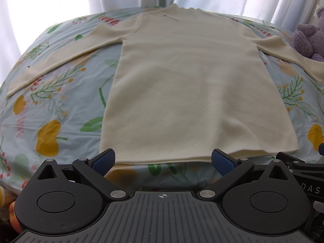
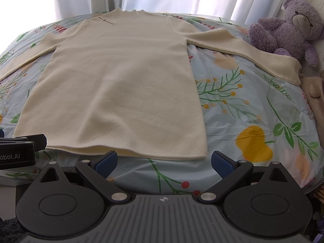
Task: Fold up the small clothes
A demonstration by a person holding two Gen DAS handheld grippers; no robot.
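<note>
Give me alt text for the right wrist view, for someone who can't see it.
A cream sweater lies flat, sleeves spread, on a floral bedsheet, hem toward the camera. The open right tongs hover at the hem, holding nothing. A purple teddy bear sits at the far right.

left claw (image 1: 163, 160) | right claw (image 2: 164, 161) | black bodies, blue ribbed pads, silver screws

Matt ribbed-knit sweater (image 1: 182, 81) on smooth printed cloth bedsheet (image 1: 60, 105), fuzzy plush bear (image 2: 287, 26)
</note>
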